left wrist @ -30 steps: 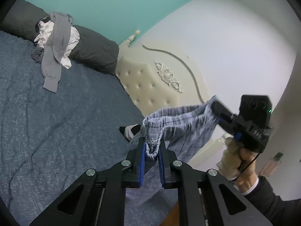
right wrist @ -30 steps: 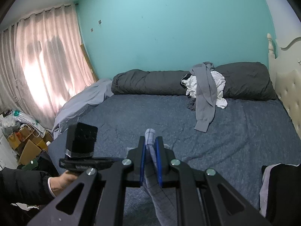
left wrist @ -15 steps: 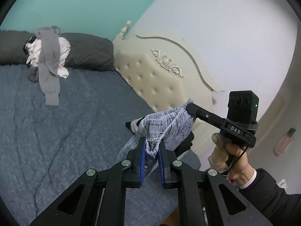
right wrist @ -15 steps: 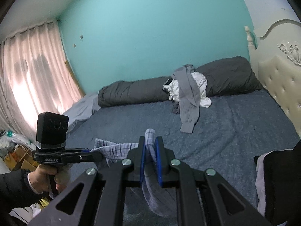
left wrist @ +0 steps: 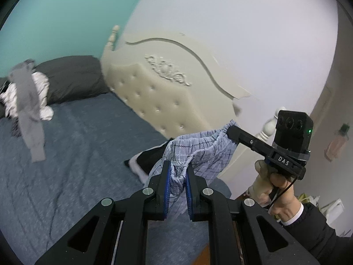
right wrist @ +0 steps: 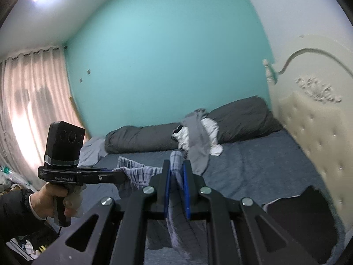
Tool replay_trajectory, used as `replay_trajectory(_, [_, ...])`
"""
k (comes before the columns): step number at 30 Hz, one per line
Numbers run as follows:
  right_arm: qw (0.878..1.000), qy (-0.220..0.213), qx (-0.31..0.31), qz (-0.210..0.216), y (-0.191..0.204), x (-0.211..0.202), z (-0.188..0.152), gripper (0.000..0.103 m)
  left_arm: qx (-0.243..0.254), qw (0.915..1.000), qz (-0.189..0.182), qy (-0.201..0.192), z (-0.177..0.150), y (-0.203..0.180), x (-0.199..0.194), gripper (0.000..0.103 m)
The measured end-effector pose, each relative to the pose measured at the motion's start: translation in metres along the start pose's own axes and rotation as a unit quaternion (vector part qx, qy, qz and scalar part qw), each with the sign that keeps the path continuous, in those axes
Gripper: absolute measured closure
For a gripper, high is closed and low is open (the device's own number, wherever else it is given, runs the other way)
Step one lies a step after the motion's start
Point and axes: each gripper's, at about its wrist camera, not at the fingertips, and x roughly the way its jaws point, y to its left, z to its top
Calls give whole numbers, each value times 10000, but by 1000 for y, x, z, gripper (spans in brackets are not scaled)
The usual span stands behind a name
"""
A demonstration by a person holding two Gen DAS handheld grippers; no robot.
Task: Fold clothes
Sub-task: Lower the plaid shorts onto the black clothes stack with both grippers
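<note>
One garment is in hand: pale blue checked shorts [left wrist: 198, 150] with an elastic waistband, held up in the air above the near edge of the bed [left wrist: 72, 154], stretched between two grippers. The left gripper [left wrist: 178, 176] has its blue pads [left wrist: 168, 176] clamped on the gathered waistband. The right gripper [right wrist: 176, 172] is likewise clamped on a fold of the same cloth, the rest hanging below it.

Containers: none can be made out, so no contents are recorded.

Writing: the right gripper's body, seen from the left wrist, reads "DAS"; the left gripper's body, seen from the right wrist, reads "GenRobot.AI", slightly blurred.

Count: two grippers, each in one hand [right wrist: 55, 196] with a dark sleeve and white cuff; one pile of clothes [right wrist: 198, 137], grey and white, lying on the dark grey rolled duvet [right wrist: 143, 139] at the far side; one black-and-white garment [right wrist: 293, 212] on the bed near the cream tufted headboard [left wrist: 154, 97]; one curtain [right wrist: 28, 110].
</note>
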Motion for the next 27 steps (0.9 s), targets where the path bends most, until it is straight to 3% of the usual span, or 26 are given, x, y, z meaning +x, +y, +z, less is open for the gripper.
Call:
replay_trajectory(9, [9983,-125,51,-575,-62,-80,20,93,154,9991,-351,201,15,-68,84,90])
replay_trajectory(17, [9953,-119,294,-920,-117,-118,5,93,160,9972,-531,503,4,-103,155,90])
replay_trajectory(22, [9933,-116,431,-1064,-146,-134,-8,93,143,9968,-527,579,1,-111,187,90])
replay_trajectory(27, [9924,-68,483,-1132,-170,-123,-6,93,-27,9975,-407,585,10,-103,212,90])
